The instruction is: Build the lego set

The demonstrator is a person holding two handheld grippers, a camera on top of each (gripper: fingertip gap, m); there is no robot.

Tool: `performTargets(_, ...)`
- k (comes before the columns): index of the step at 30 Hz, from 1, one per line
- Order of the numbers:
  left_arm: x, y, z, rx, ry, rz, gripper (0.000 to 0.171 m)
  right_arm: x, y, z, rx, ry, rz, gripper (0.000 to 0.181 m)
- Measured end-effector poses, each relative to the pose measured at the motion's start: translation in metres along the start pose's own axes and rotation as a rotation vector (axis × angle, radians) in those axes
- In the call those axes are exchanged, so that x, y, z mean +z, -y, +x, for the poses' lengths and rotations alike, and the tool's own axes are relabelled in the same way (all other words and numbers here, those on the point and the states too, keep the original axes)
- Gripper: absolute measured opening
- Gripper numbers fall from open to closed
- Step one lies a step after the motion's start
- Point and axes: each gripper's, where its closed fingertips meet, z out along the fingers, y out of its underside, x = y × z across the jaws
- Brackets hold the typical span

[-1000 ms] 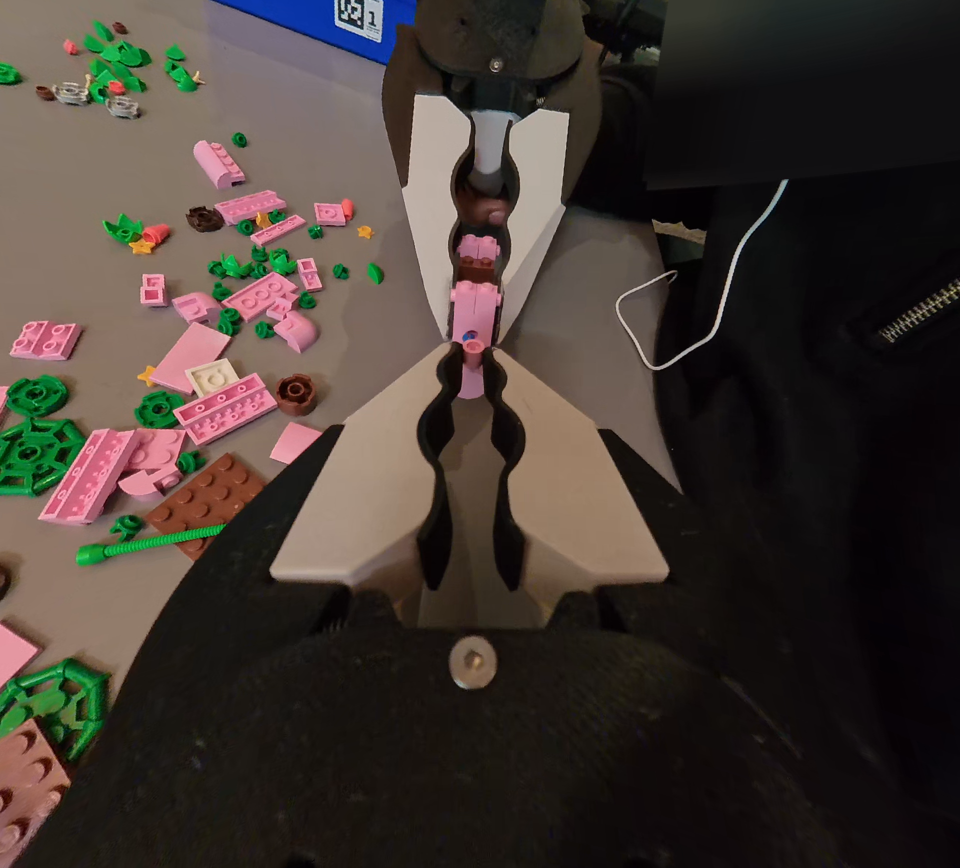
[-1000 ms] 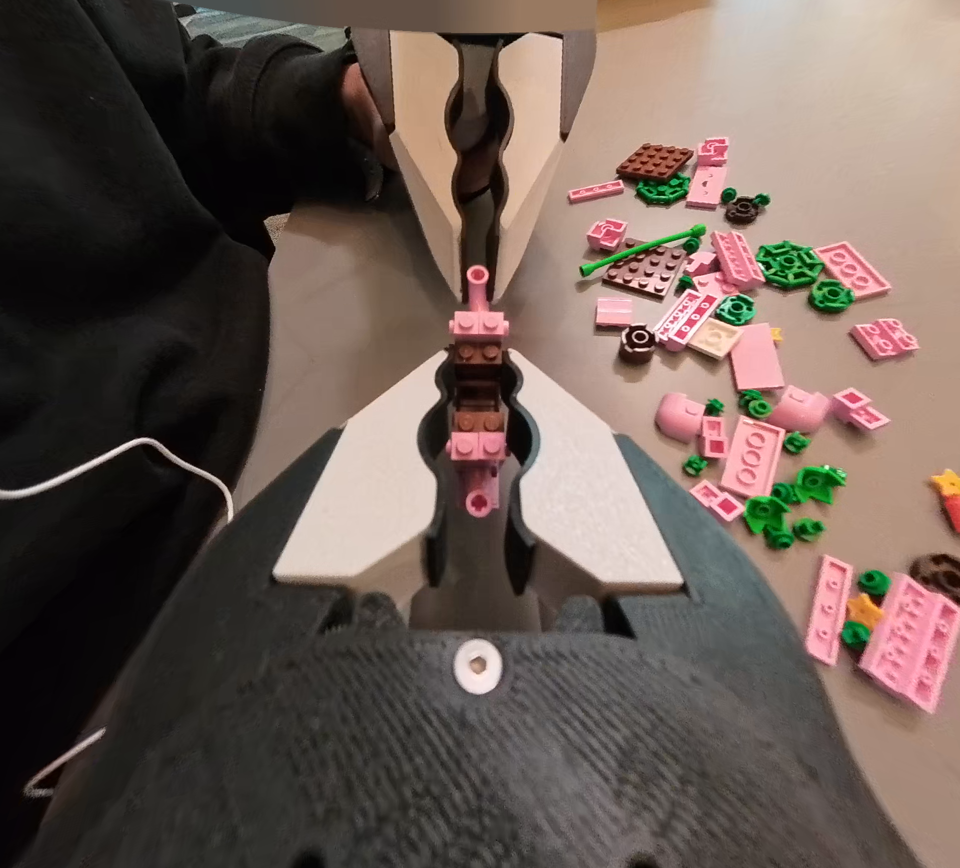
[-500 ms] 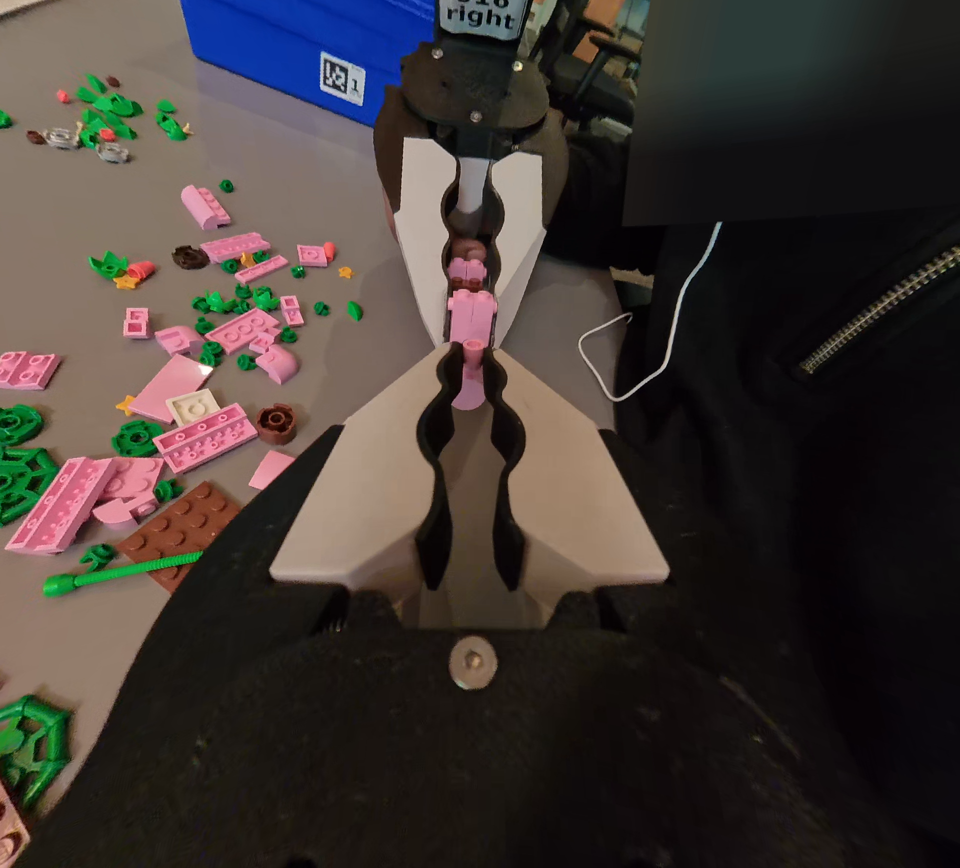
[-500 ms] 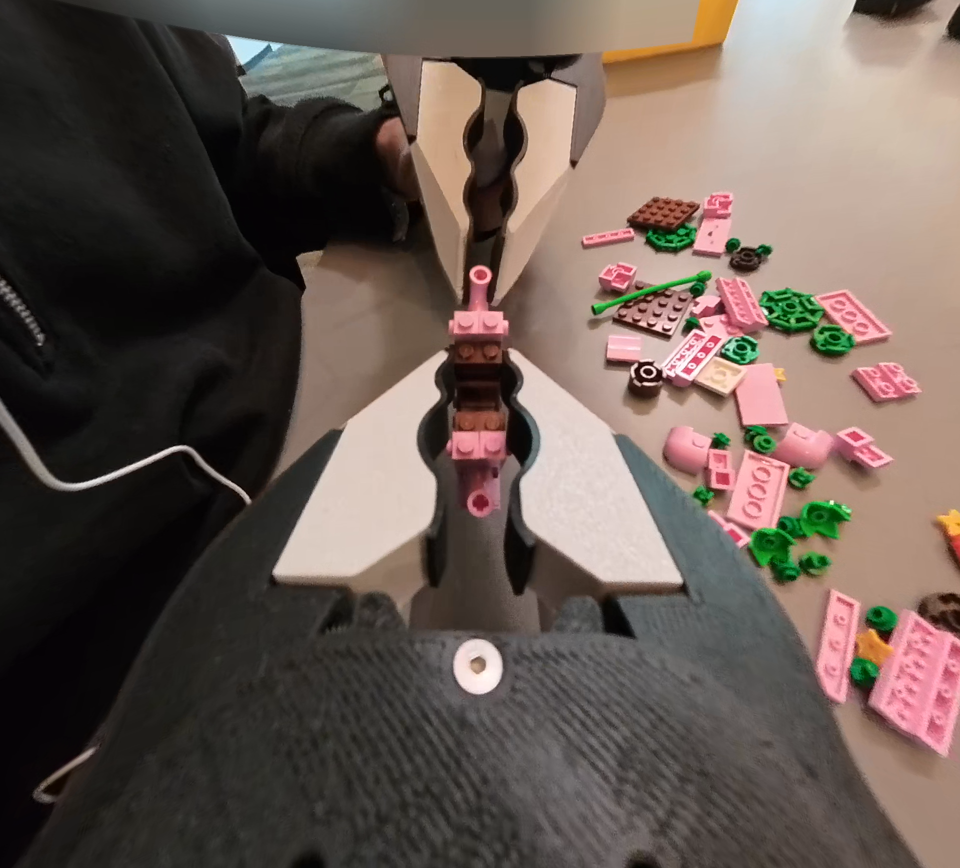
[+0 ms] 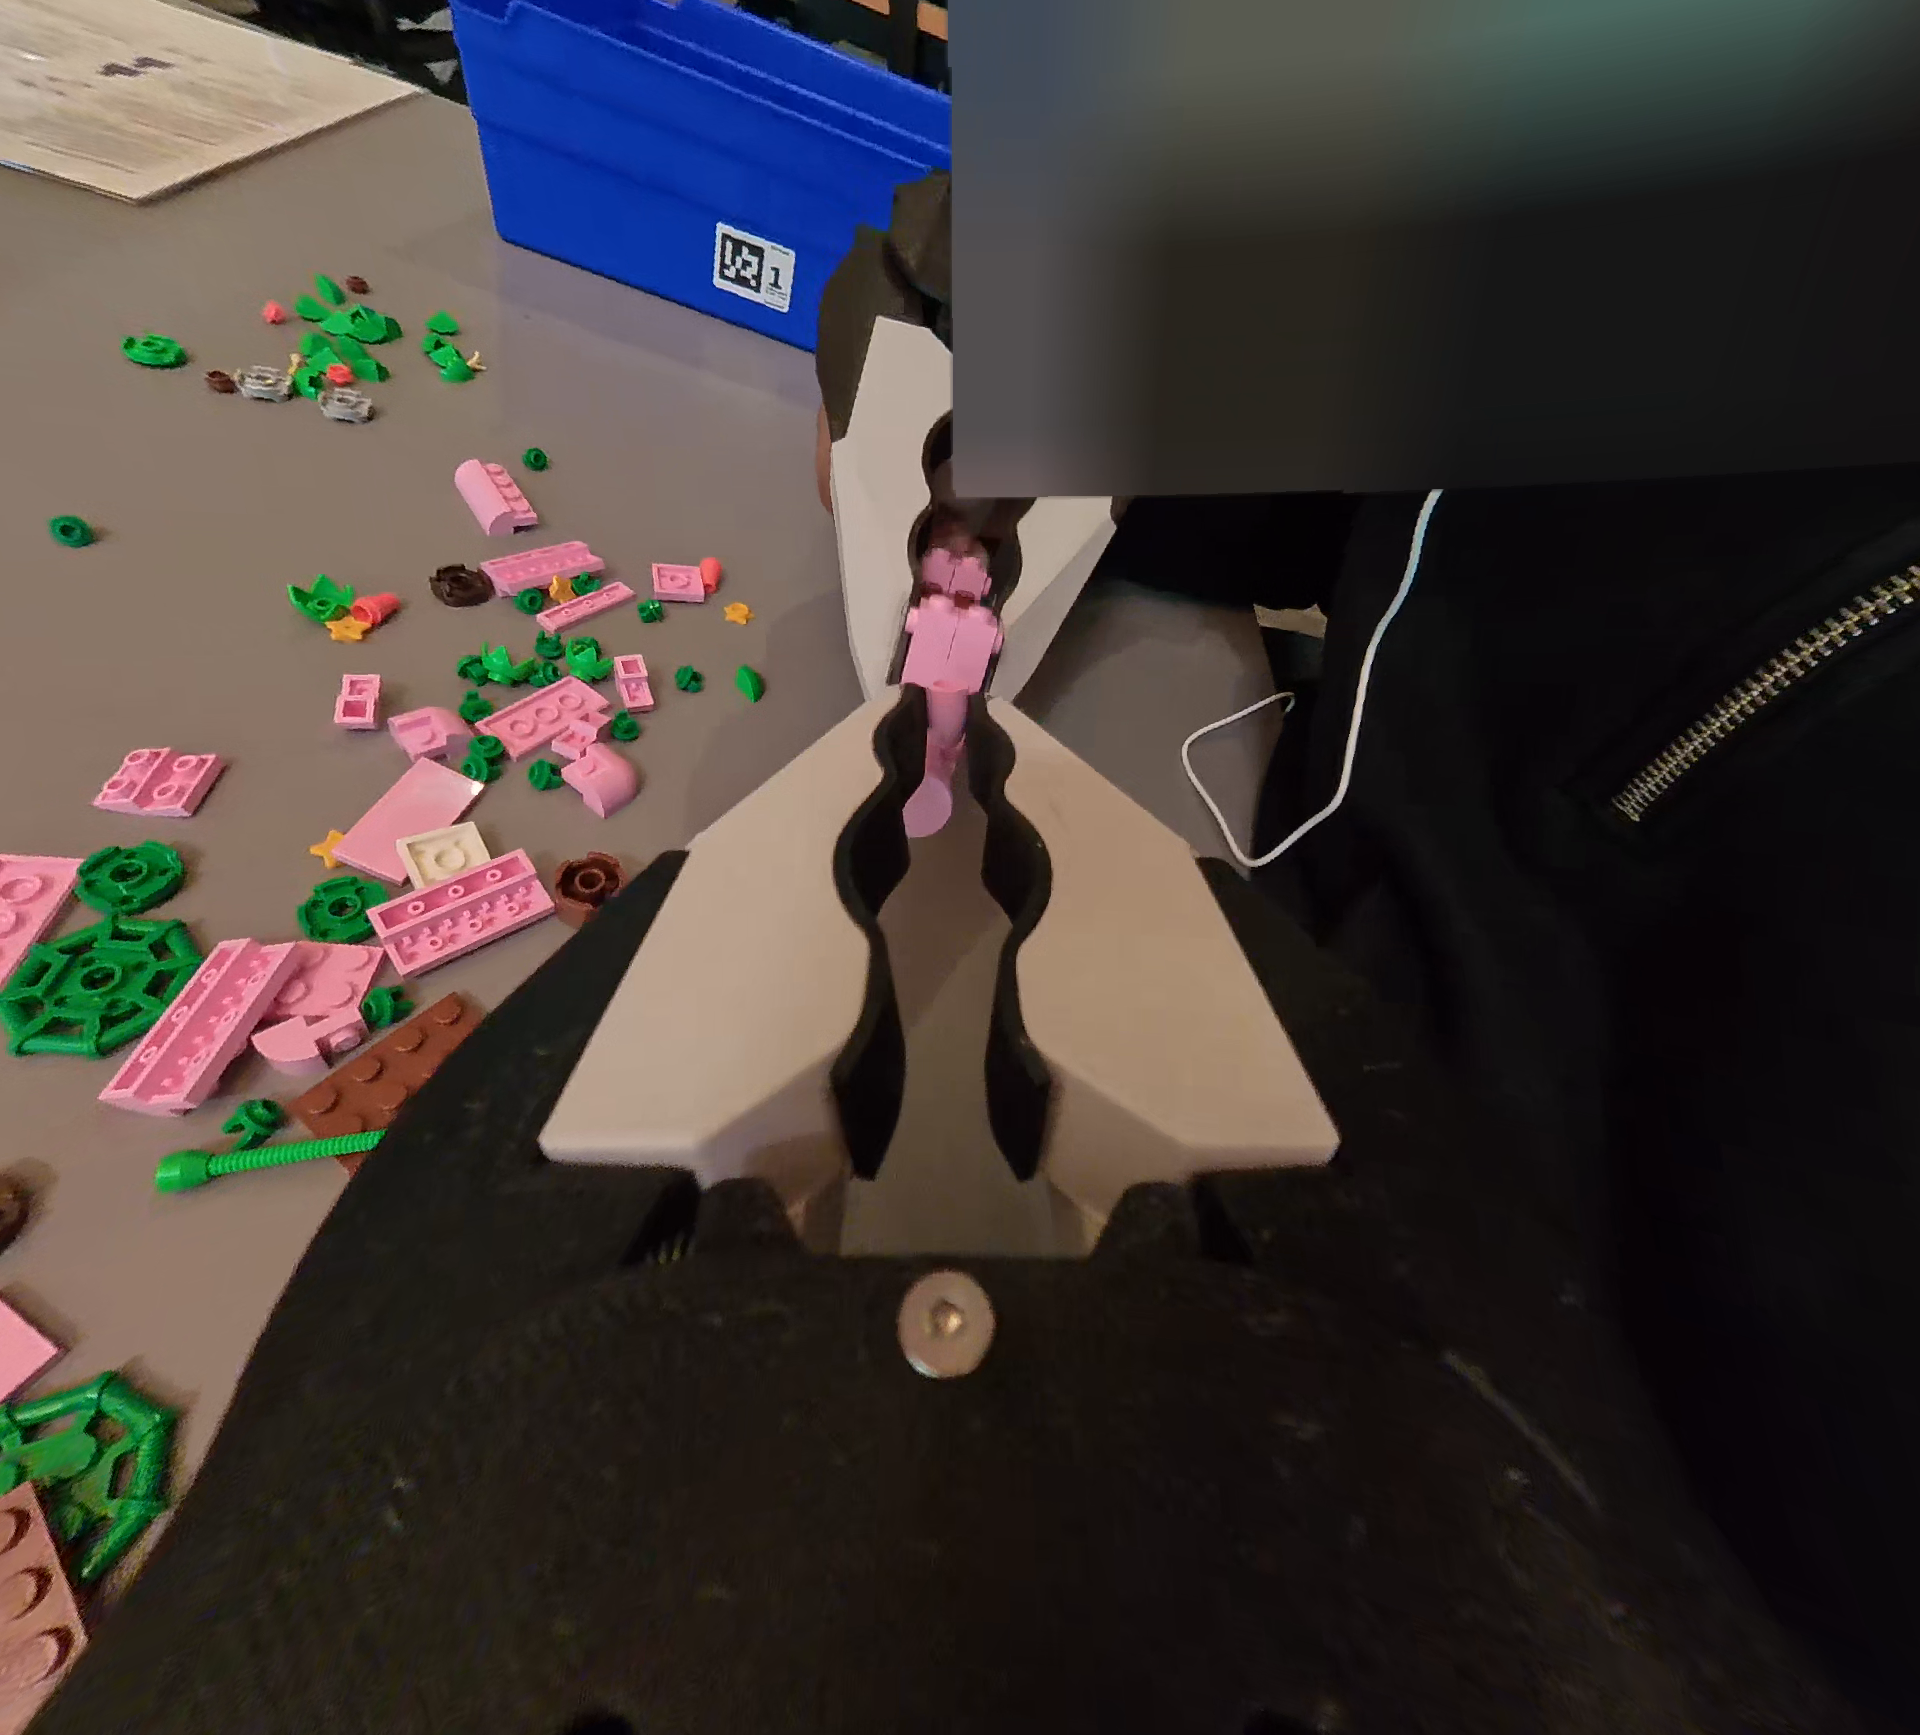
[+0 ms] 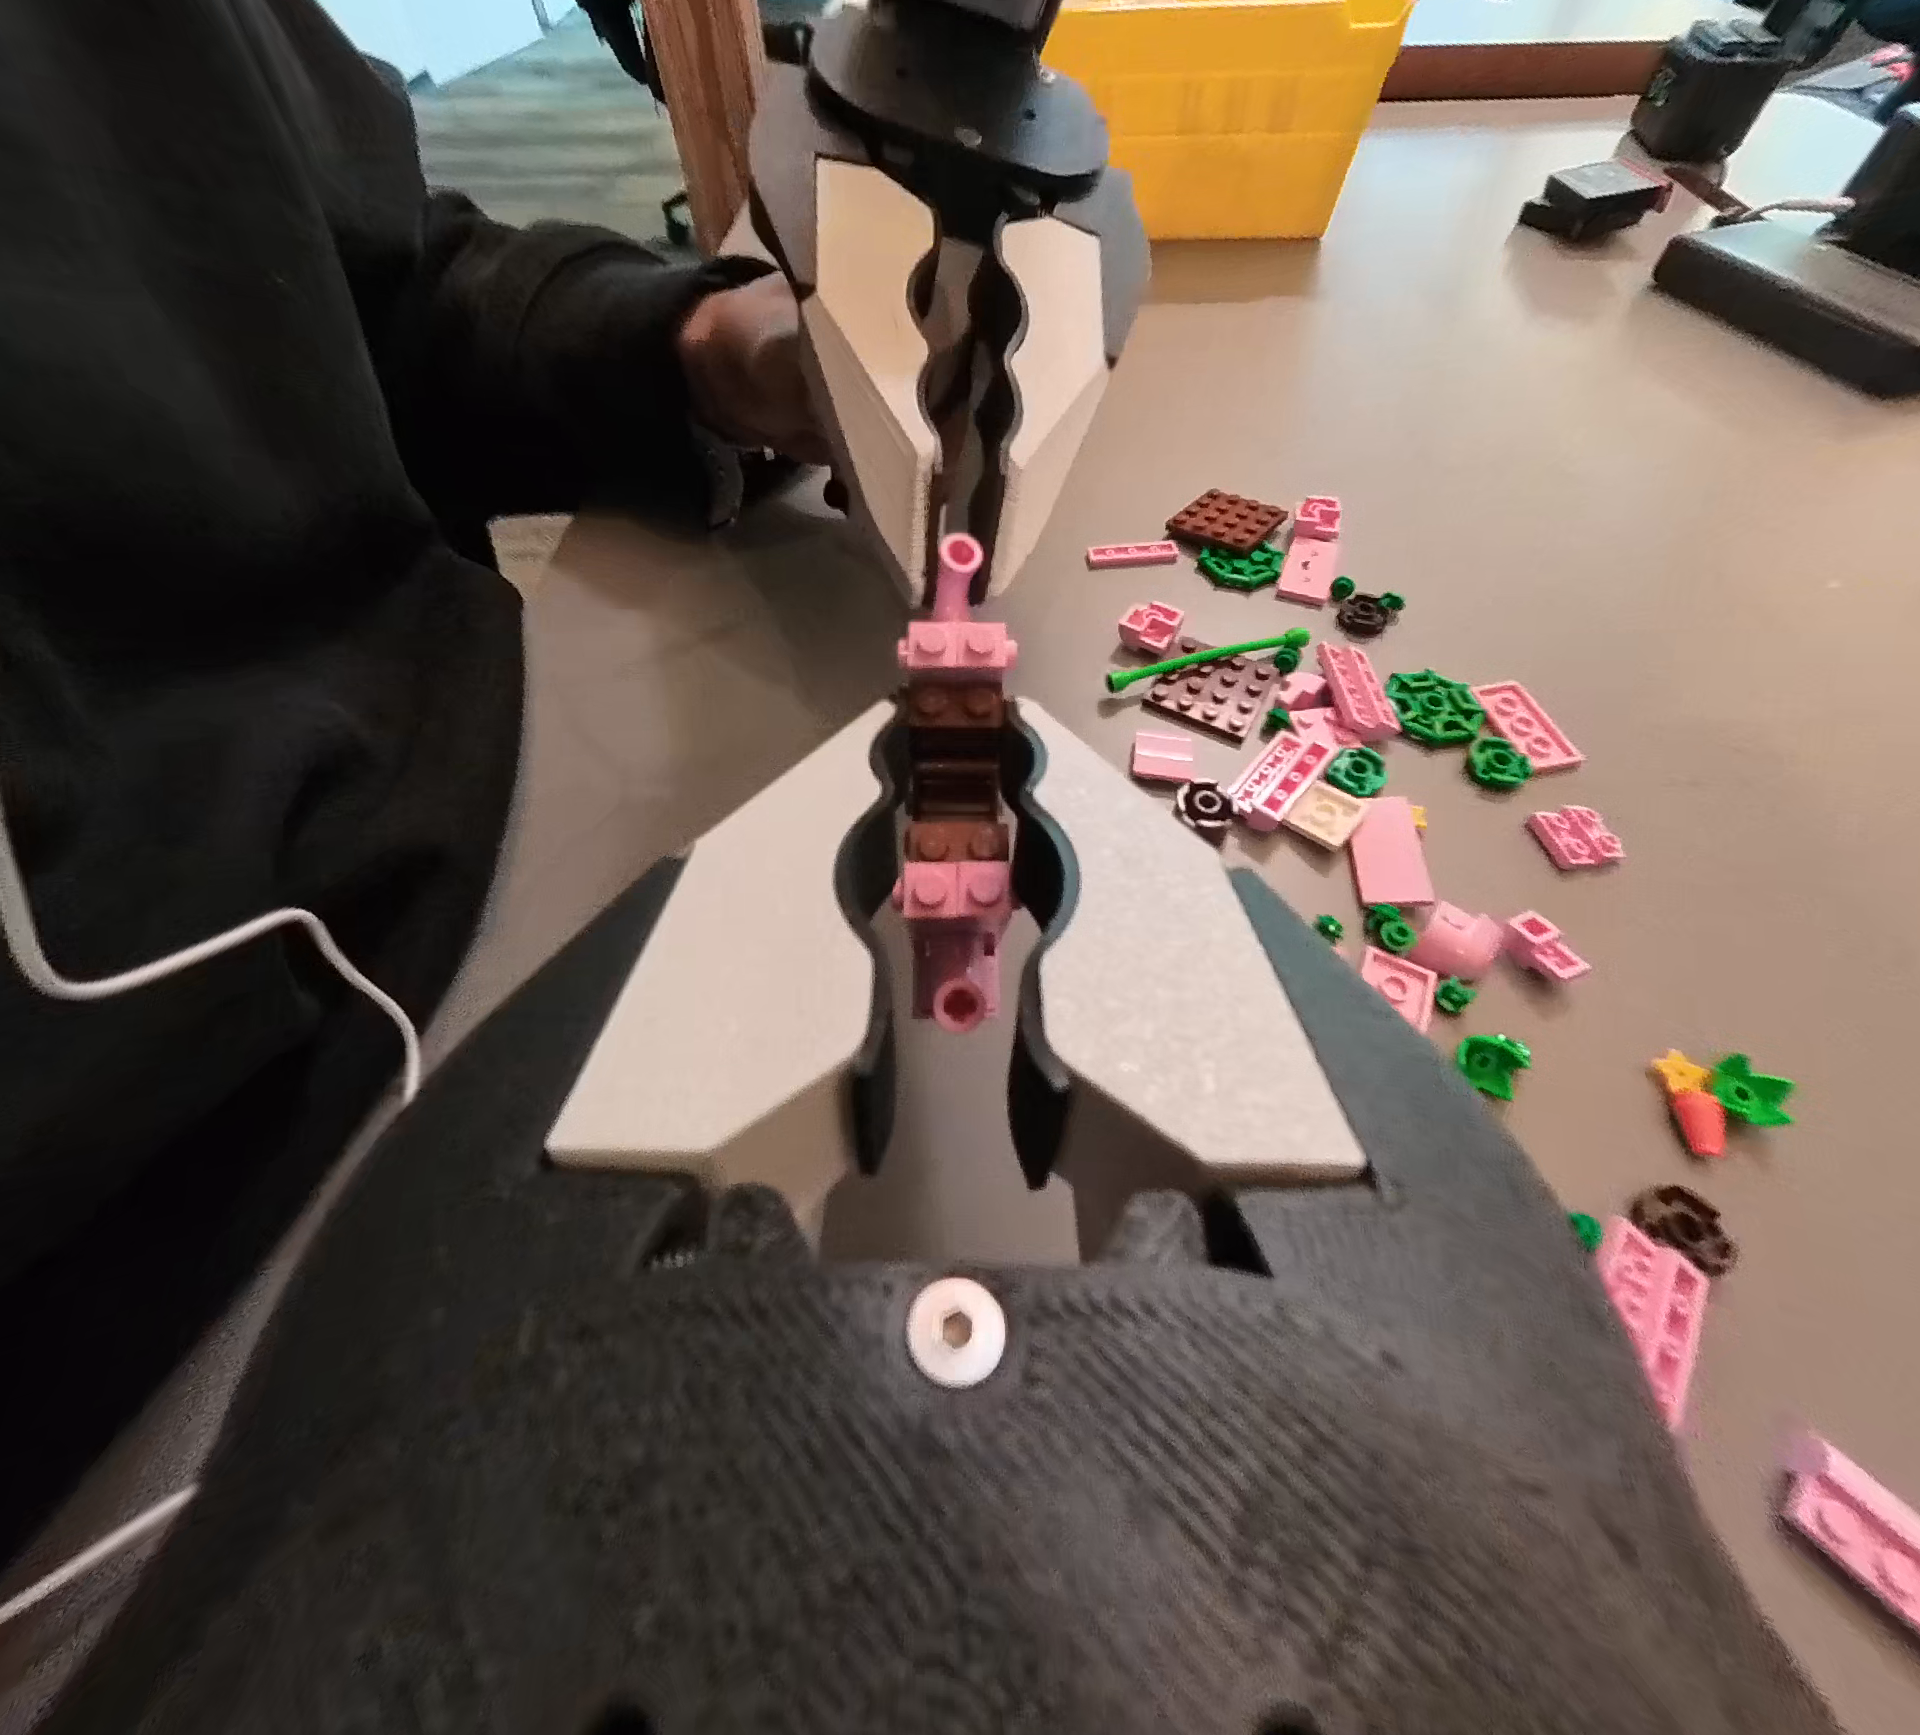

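My right gripper is shut on a small brown and pink lego assembly, held above the grey table. The assembly's far pink end carries a pink peg piece. My left gripper faces the right one tip to tip and is shut on that pink peg piece. In the left wrist view the assembly sits between the right gripper's fingers. In the right wrist view the left gripper comes in from above. Both grippers are in the air.
Loose pink, green and brown pieces lie on the table, also in the right wrist view. A blue bin, a paper sheet, a yellow bin and dark devices stand farther off. A person in black with a white cord is close by.
Both grippers have risen and tilted up together, so more of the room shows. They stay tip to tip, with the peg piece and the assembly still held.
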Motion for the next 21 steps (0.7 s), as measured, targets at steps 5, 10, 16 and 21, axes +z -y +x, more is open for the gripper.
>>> performTargets(5,0.0,0.003,0.004,-0.004,-0.025,0.017,0.006,0.004,0.0,-0.004,-0.054,-0.017,-0.013,0.014)
performTargets(10,-0.004,0.009,0.005,-0.031,-0.057,0.064,0.006,0.0,0.009,-0.004,0.008,0.014,0.059,0.014)
performTargets(16,-0.007,0.012,0.003,-0.033,-0.062,0.099,0.006,-0.003,0.015,-0.001,0.046,0.009,0.105,0.015)
performTargets(21,-0.006,0.01,0.0,-0.011,-0.038,0.09,0.006,-0.006,0.016,0.003,0.081,0.009,0.121,0.015)
